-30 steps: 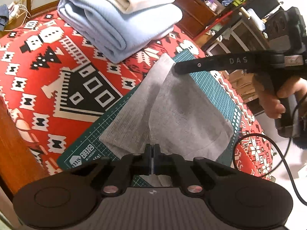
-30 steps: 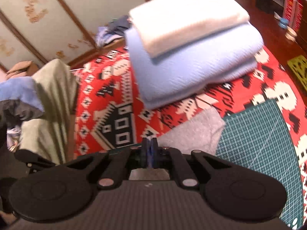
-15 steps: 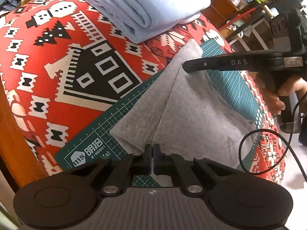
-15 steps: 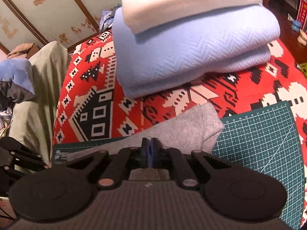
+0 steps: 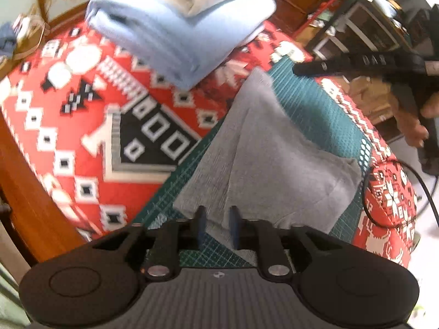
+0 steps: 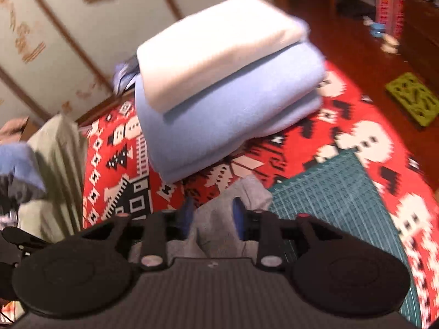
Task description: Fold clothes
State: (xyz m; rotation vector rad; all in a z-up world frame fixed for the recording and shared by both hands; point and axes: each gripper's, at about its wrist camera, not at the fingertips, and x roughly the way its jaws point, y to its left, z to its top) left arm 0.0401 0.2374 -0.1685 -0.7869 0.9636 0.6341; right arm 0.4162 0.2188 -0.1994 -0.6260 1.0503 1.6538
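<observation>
A folded grey garment [image 5: 269,153] lies on the green cutting mat [image 5: 323,115], its far corner reaching onto the red patterned cloth. My left gripper [image 5: 218,226] stands open at the garment's near edge, the fabric lying between and below its blue-padded fingers. The right gripper [image 5: 299,69] is seen from the side in the left wrist view, lifted just off the garment's far corner. In the right wrist view my right gripper [image 6: 211,218] is open with the grey garment [image 6: 219,219] slack between its fingers.
A stack of a folded light-blue blanket [image 6: 227,126] and a white one [image 6: 214,46] sits on the red patterned cloth [image 5: 82,126] beyond the mat. A person's hand [image 5: 406,115] holds the right gripper. A black cable [image 5: 422,181] hangs at the right. Olive fabric [image 6: 52,164] drapes at the left.
Both grippers have gone from shut on the grey garment to open, letting it go. The right gripper has lifted away from the garment's far corner. The folded garment lies flat.
</observation>
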